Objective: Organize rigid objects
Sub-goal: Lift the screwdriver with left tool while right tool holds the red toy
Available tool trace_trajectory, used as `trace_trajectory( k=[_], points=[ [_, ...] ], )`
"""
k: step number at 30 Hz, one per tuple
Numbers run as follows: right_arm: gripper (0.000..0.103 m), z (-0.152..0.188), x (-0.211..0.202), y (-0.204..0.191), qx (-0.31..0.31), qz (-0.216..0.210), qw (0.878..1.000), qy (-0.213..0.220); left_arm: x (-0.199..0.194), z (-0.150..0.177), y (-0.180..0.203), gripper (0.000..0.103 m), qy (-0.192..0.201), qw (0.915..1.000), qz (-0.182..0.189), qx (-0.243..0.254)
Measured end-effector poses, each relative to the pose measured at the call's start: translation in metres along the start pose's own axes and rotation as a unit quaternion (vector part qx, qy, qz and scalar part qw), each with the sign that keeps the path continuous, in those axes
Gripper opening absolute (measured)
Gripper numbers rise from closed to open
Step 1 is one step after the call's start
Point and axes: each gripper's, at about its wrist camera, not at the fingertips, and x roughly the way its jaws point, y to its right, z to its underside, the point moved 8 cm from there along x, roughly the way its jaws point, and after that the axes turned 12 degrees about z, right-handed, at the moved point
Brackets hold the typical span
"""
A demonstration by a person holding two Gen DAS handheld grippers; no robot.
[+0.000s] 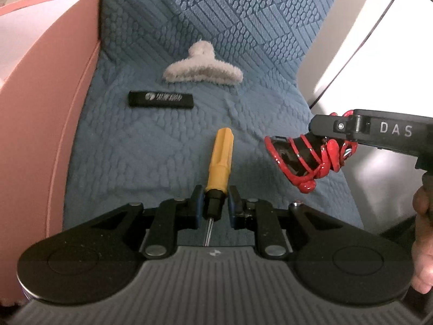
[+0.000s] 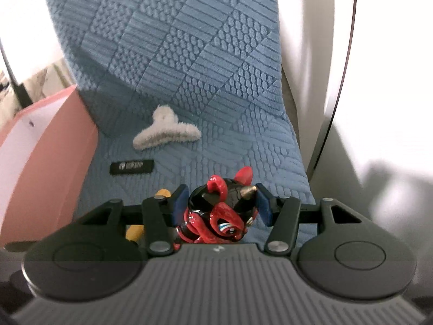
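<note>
In the left wrist view, a pink box [image 1: 46, 135] fills the left side of the frame, its wall standing against the edge of a blue quilted cover [image 1: 162, 149] that runs up the middle. On that cover, left of centre, lies a flat black bar [image 1: 161, 99] with pale lettering; just above and to its right rests a fluffy grey hair claw [image 1: 203, 67], close to the bar but apart from it. At lower centre the left gripper [image 1: 215, 205] is clenched on a yellow-handled screwdriver [image 1: 220, 157]: its blue pads press the black collar at the base of the handle, the yellow grip points up the frame away from the camera, and the thin metal shaft runs back toward the gripper body. At the right edge the right gripper [image 1: 324, 132] comes in from the side, grasping a red and black figurine [image 1: 297, 157] above the cover, with a person's hand [image 1: 423, 243] at the lower right corner behind it.

In the right wrist view the pink box [image 2: 46, 176] again sits at the left, the black bar [image 2: 131, 167] and hair claw [image 2: 166, 132] lying left of centre on the blue cover [image 2: 216, 81]. A bit of the screwdriver's yellow handle [image 2: 135, 231] peeks through the left finger linkage. At lower centre the right gripper [image 2: 222, 203] holds the figurine [image 2: 219, 214] between both blue pads. White surfaces fill the right side.
</note>
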Motion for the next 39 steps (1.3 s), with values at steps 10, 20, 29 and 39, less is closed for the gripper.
trace_trajectory(
  k=[10, 20, 29, 39],
  points=[
    [0.056, 0.027, -0.035, -0.017, -0.088, 0.037, 0.995, 0.034, -0.022, 0.050, 0.003, 0.022, -0.042, 0.9982, 0.002, -0.043],
    [0.057, 0.040, -0.034, -0.030, -0.122, 0.042, 0.991, 0.040, -0.026, 0.051, -0.002, 0.022, -0.042, 0.9972, 0.017, -0.060],
    [0.069, 0.034, -0.033, -0.023, -0.024, -0.024, 0.999, 0.022, -0.025, 0.042, 0.003, 0.023, -0.041, 0.9968, 0.039, -0.056],
    [0.079, 0.051, -0.018, -0.021, 0.030, -0.071, 0.995, -0.058, -0.020, 0.041, 0.000, 0.023, -0.041, 0.9973, 0.029, -0.054]
  ],
)
